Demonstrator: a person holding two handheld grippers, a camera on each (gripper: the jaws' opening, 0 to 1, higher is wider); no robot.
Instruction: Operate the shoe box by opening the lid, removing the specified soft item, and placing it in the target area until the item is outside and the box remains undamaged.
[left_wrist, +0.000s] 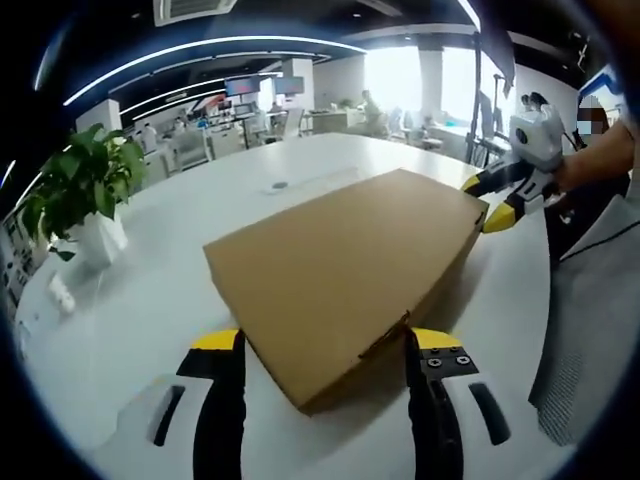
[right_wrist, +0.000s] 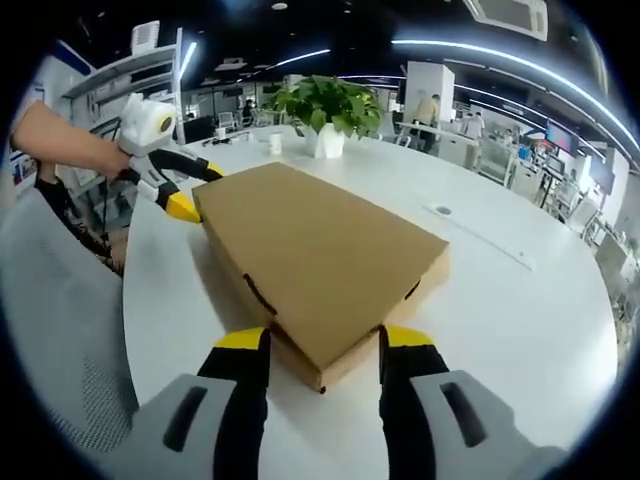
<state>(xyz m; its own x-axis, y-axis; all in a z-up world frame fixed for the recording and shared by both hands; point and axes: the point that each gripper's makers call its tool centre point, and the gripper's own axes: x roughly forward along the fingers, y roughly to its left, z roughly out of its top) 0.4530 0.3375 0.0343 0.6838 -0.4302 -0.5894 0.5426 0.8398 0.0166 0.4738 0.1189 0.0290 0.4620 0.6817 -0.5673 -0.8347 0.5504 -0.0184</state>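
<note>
On glossy white table (left_wrist: 150, 300): flat cardboard shoe box (left_wrist: 340, 265), lid shut; both hand-held grippers spread wide around corners.

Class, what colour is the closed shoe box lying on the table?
Plain brown cardboard, with no print showing. The shoe box shows best in the right gripper view, on the white table.

Left gripper (left_wrist: 325, 345): two black fingers (left_wrist: 222, 410) with yellow tips, on white moulded bases with dark slots and small screws. Right gripper (right_wrist: 322, 345): same black fingers (right_wrist: 242, 405), yellow tips, grey-white slotted bases. Person: grey knitted garment (left_wrist: 590, 320).
</note>
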